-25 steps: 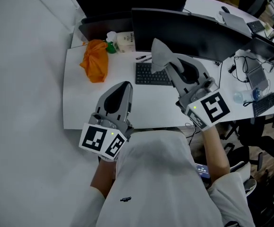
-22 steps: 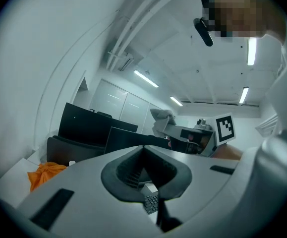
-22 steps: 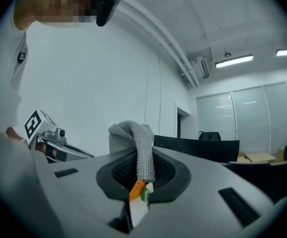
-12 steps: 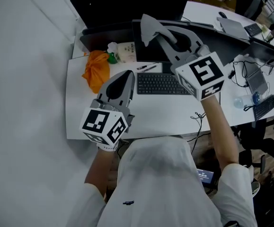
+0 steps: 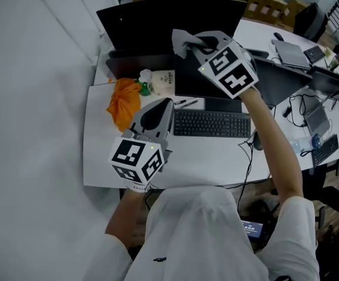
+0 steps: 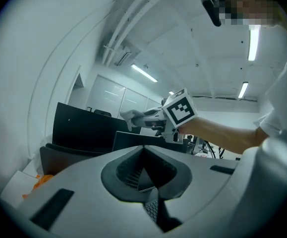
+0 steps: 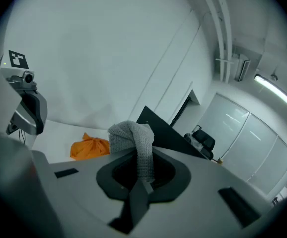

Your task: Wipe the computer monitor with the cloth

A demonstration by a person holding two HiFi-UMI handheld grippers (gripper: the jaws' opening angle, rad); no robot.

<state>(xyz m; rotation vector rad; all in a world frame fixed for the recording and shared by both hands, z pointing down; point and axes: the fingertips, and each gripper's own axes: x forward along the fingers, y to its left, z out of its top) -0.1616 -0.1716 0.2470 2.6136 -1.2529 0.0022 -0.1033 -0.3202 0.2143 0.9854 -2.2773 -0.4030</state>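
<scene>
With wiping seemingly not yet begun, the right gripper [image 5: 187,41] pinched the grey knitted cloth [image 5: 179,40] near the black flat monitor's [image 5: 192,75] top edge, while the left gripper [image 5: 159,107] hovered closed, empty.

The person wears a pale grey, short-sleeved shirt [image 5: 198,230] with a small dark mark [image 5: 156,259] on the front. The left hand-held gripper [image 5: 167,102] and the right hand-held gripper [image 5: 192,41] share one build: a smooth light grey shell that narrows to a point, with a dark, teardrop-shaped hollow on top. At the rear of each sits a cube, the left cube [image 5: 135,160] and the right cube [image 5: 230,69], with white faces printed with black square markers and a tiny green light [image 5: 151,147] at an edge. Seen along the jaws, a dark grey collar [image 6: 145,175] rings the opening, and a flat black slot [image 6: 51,209] is set in the shell.
</scene>
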